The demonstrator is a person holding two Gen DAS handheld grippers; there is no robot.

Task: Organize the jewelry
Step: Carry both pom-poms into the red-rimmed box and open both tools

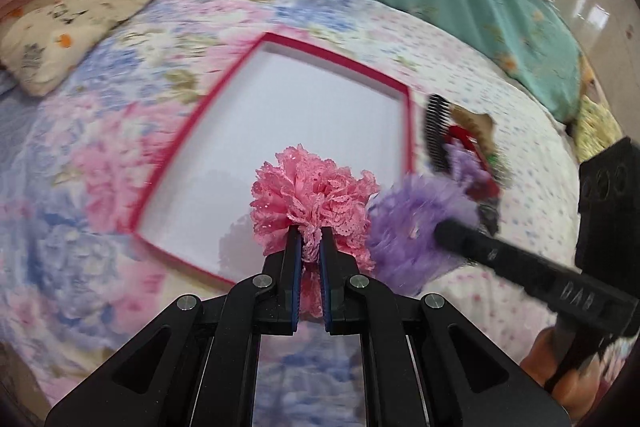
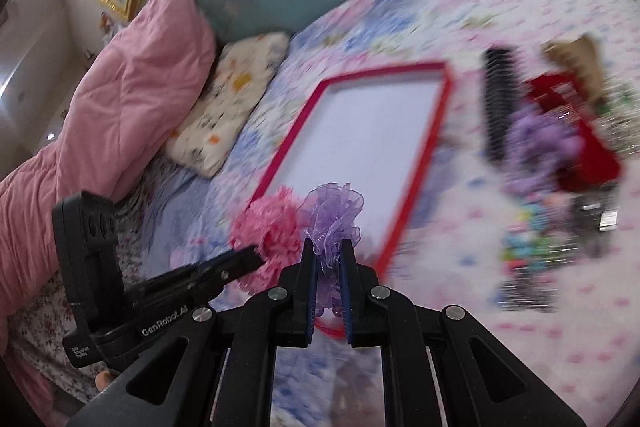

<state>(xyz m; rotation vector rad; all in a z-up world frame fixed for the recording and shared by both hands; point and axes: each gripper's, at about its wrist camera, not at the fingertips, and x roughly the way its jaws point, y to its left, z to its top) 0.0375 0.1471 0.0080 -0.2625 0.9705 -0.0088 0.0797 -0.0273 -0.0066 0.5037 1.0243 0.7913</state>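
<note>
Pink lace first: we record a pink scrunchie (image 1: 314, 193) pinched at its gathered middle by the left gripper (image 1: 311, 241), jaws narrow on the fabric, held above the near edge of the red-rimmed tray (image 1: 407, 131). The right gripper (image 2: 329, 253) likewise clamps a purple scrunchie (image 2: 334, 215) by its centre, just beside the pink one and also at the tray's near edge. We judge the central pinch is chosen so the ruffles hang free and each piece drops flat. The tray lies on the floral quilt (image 1: 120, 131), its white floor bare, so we take it as the intended receptacle, with sorting barely begun. The remaining pieces sit in a blurred pile (image 2: 560, 147) just right of the tray, including a black comb (image 2: 496, 103); finer identification is not possible. Pillows (image 2: 224, 103) lie beyond.
</note>
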